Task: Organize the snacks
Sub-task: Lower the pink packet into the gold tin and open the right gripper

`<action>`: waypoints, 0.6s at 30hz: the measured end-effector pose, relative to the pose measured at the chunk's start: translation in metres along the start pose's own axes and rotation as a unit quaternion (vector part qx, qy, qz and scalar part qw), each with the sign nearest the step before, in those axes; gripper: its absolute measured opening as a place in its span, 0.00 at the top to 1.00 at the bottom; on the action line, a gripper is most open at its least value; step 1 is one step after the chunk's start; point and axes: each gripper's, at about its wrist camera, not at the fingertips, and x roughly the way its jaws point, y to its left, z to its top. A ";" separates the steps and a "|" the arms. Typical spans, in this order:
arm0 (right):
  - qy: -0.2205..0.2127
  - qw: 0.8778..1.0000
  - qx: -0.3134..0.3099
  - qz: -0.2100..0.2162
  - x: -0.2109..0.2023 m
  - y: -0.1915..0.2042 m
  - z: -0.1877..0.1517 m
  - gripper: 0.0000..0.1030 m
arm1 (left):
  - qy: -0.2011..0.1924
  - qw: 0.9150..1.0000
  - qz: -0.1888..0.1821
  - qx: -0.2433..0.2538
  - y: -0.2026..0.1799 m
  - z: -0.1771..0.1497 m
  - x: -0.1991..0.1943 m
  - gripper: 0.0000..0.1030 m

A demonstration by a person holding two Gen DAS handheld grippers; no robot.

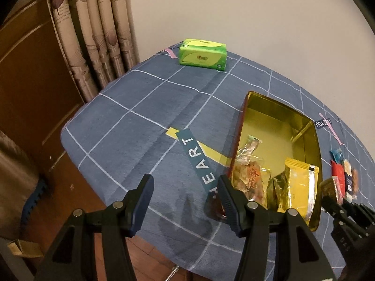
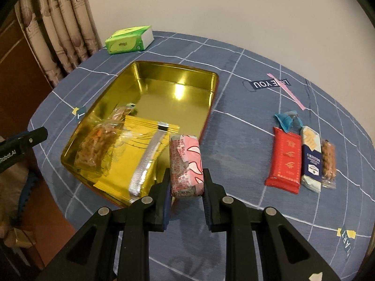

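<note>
A gold tin tray (image 2: 178, 75) sits on the blue checked tablecloth and holds a clear bag of fried snacks (image 2: 93, 145) and a yellow foil packet (image 2: 131, 154). My right gripper (image 2: 186, 182) is shut on a pink and white wrapped snack (image 2: 186, 164), held just above the tray's near right rim. On the cloth to the right lie a red bar (image 2: 284, 159), a navy and white bar (image 2: 310, 161), a small clear nut packet (image 2: 328, 161) and a blue wrapper (image 2: 286, 120). My left gripper (image 1: 185, 187) is open and empty, left of the tray (image 1: 281, 117).
A green tissue pack (image 2: 129, 39) lies at the table's far left corner, by the curtain (image 2: 56, 30). The table edge drops off at the left toward wooden furniture (image 1: 28, 93). The wall is behind the table.
</note>
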 end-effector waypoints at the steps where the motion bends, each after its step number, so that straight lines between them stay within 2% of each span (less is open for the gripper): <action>1: 0.003 1.000 0.001 0.002 0.002 0.003 0.001 0.80 | 0.001 1.000 0.000 -0.001 0.000 0.000 0.000 0.44; 10: 0.008 1.000 -0.016 0.005 0.014 0.024 0.004 0.80 | 0.007 1.000 -0.007 -0.012 0.005 0.001 0.003 0.44; 18: 0.020 1.000 -0.001 0.009 0.022 0.019 0.002 0.79 | 0.008 1.000 -0.007 -0.009 0.003 0.001 0.004 0.44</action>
